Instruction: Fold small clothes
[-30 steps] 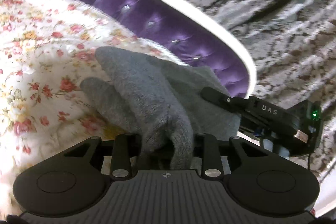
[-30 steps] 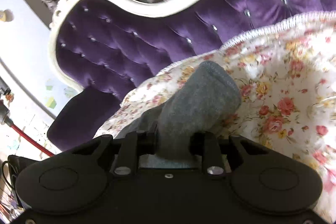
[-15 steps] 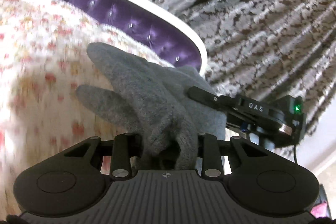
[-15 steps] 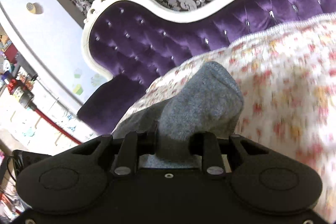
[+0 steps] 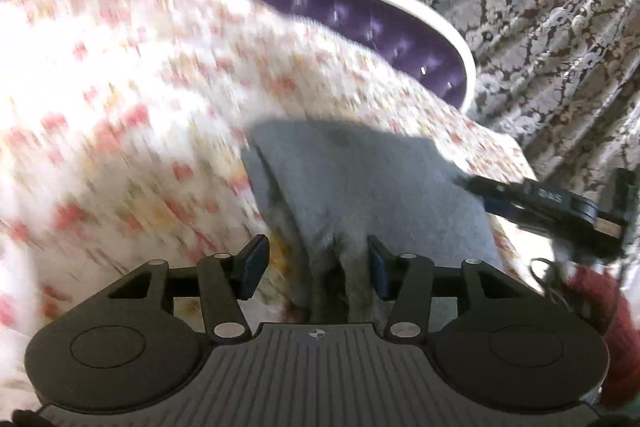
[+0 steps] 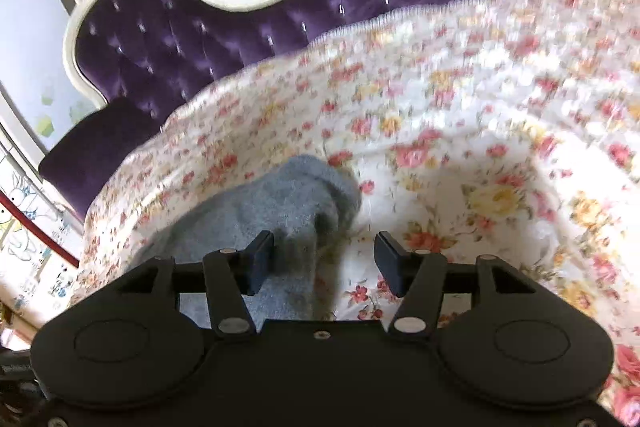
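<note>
Both our left tongs (image 5: 316,263) and right tongs (image 6: 323,259) gape, unclamped; grey sock (image 5: 360,179) looks soft, limp, light; we'd pinch its edges.

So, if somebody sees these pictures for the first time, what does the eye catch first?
Probably the grey knitted cloth, lying on the flowered bedspread between the open fingers of both grippers. Next comes the purple tufted headboard with its white frame, behind the bed, and the patterned curtain beyond it.
</note>
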Available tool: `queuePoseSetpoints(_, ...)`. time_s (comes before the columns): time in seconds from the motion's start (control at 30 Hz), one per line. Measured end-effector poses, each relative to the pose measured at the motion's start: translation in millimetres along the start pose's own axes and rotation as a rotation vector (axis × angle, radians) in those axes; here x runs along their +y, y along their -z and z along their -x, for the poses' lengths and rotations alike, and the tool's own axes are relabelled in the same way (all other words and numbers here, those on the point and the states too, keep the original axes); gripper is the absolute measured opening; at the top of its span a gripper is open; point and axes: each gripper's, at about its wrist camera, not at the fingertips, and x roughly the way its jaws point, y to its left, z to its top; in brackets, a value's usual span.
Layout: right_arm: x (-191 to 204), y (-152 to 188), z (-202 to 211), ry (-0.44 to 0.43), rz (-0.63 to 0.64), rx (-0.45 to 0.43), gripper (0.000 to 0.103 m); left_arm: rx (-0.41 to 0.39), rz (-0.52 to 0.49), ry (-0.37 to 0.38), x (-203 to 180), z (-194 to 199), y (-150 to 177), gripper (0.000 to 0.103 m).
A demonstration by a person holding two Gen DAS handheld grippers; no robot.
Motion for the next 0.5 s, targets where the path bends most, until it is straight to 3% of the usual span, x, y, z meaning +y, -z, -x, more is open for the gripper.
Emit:
queuePoseSetpoints(0.13,21.2,14.2,24.2,-0.02,0.108,-0.09,0.062,-0.103,-0.11,-0.045,-18.5,21.1,-5.3,0.05)
queuePoseSetpoints(0.27,50.9,30.7,36.9,-0.084,0.24,-0.103,0.052,-0.118,-0.149,-0.036,-32.8,10.2,-14.1,0.05)
queuePoseSetpoints(0.33,59.3,41.0,30.9,-0.065,0.277,-0.03,0.052,-0.116,-0.15,-0.02,-37.3,4.6,-16.2,0.05)
queuePoseSetpoints(0.4,53.0,53.7,16.8,-0.054,0.225,0.071,0.053,-0.113,-0.152,-0.009,-39.1,-0.1,-16.7,0.05)
queuePoseSetpoints(0.5,46.7,64.2,17.6,-0.062,0.201,0.082,0.053,-0.1,-0.155,-0.008,-39.9,-9.2,-15.3,0.05)
